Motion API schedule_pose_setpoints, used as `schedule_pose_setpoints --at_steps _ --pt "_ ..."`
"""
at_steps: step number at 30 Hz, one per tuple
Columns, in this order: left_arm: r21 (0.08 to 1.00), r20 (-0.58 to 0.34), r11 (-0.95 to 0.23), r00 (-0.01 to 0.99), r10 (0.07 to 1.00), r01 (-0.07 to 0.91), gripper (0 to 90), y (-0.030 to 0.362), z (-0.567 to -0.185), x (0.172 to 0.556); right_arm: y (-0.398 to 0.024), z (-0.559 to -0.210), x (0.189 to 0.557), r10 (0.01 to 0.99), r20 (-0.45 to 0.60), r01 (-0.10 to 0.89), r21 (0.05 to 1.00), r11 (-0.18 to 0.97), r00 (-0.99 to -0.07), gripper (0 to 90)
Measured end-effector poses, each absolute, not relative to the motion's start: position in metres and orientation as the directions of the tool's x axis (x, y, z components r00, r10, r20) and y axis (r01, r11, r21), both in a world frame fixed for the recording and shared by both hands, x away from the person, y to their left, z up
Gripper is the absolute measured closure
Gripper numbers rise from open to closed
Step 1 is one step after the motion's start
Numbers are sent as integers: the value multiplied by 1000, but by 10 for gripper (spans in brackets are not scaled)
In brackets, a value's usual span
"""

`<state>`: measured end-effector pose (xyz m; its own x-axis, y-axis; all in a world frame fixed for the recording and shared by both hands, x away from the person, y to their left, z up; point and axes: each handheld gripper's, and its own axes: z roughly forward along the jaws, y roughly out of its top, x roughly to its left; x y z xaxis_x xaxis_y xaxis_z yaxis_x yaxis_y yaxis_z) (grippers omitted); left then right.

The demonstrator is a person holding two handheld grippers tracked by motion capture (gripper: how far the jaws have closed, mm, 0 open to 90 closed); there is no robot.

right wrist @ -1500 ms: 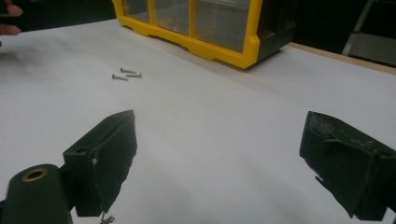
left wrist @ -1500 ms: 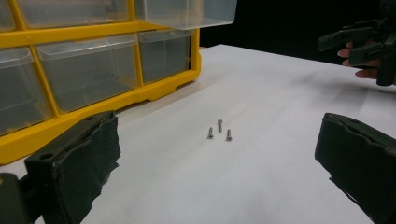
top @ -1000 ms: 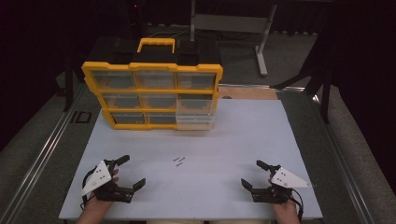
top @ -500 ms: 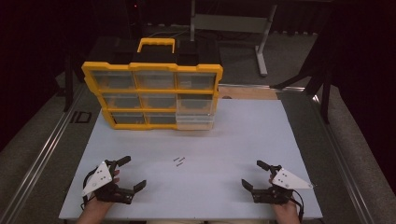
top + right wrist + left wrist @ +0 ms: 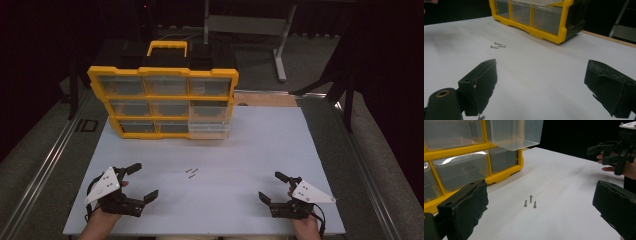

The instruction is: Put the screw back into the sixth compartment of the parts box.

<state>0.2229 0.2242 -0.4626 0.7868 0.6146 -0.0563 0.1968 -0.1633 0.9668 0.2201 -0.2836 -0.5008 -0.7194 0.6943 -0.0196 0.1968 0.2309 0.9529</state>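
Nothing has shifted since the earlier frames: left tongs and right tongs rest wide open and empty at the near tabletop edge. Three screws lie between them, well short of the yellow drawer cabinet, whose lower right drawer stands pulled out, probably to receive them.

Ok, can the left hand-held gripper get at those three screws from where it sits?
Probably yes: the left hand-held gripper is open, and bare white table lies between it and the screws, with nothing in the way.
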Motion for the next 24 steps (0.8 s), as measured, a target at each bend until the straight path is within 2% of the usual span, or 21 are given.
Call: schedule_pose_setpoints --at_steps 3,4,6,15,24 --pt "965 -59 -169 792 608 202 7 224 -456 225 -283 -501 220 694 -20 196 953 230 -720 112" --pt "964 -93 -147 798 596 222 7 223 -449 229 -283 -501 220 692 -20 195 954 230 -722 112" --pt "964 -103 -137 800 591 226 7 222 -444 233 -283 -501 220 690 -21 193 954 231 -723 112" --pt "960 -91 -158 795 600 229 7 212 -430 249 -281 -500 220 681 -21 190 954 234 -732 112" --pt "939 -71 -243 830 553 242 8 186 -429 269 -279 -501 221 673 -13 191 955 229 -740 112"
